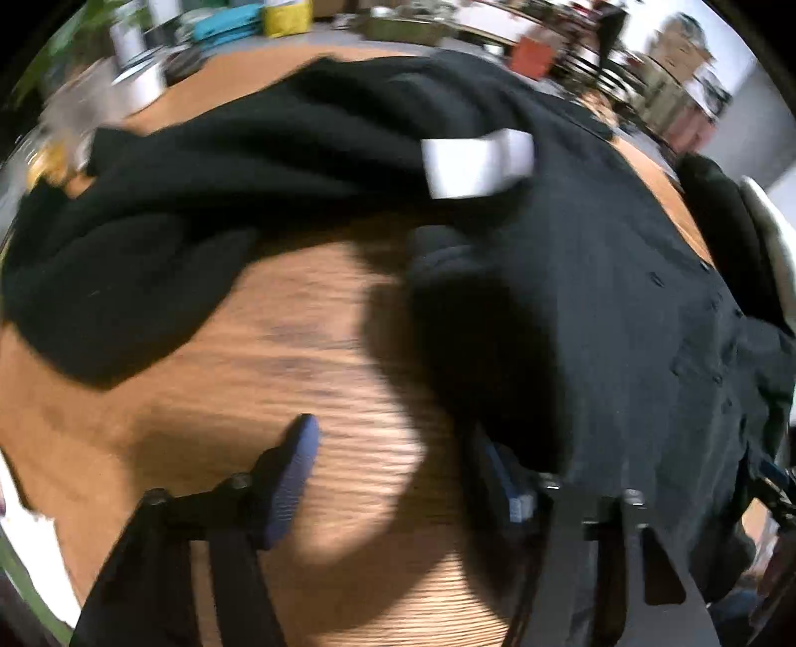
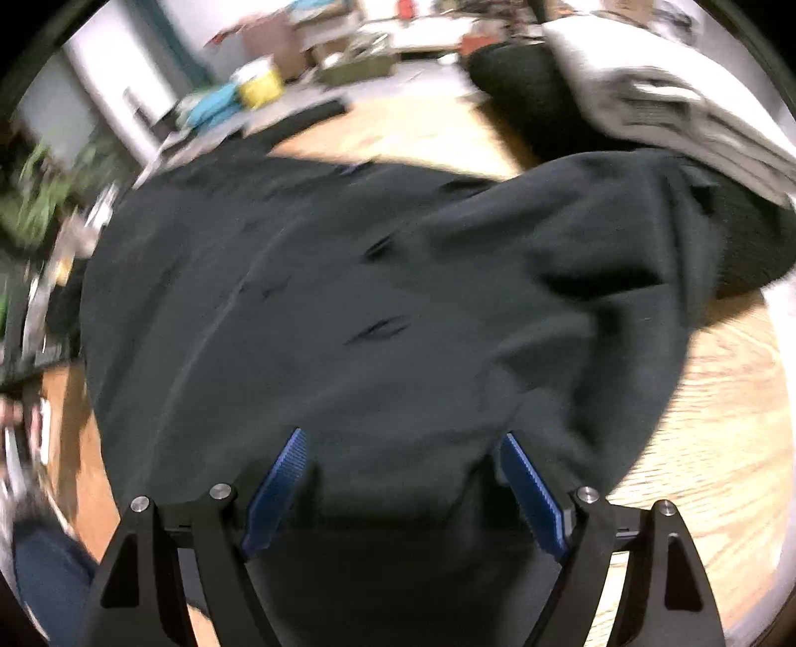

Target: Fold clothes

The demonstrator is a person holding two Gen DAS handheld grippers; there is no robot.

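Spread across the counter [image 1: 308,338]: a shirt [image 2: 348,308], with a label [image 1: 475,166] at its collar. Behind the shirt's right part, a folded pile [image 2: 646,94]. Beyond the counter's far edge, a cluttered floor. Above the shirt, right gripper [image 2: 403,492]; left gripper [image 1: 398,483] over its edge.

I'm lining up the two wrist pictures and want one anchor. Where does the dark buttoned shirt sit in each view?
Left wrist: the dark buttoned shirt fills the right half, over the wooden table.
Right wrist: it fills the centre, above the open right gripper.
Shared landmark: the yellow container, top background.
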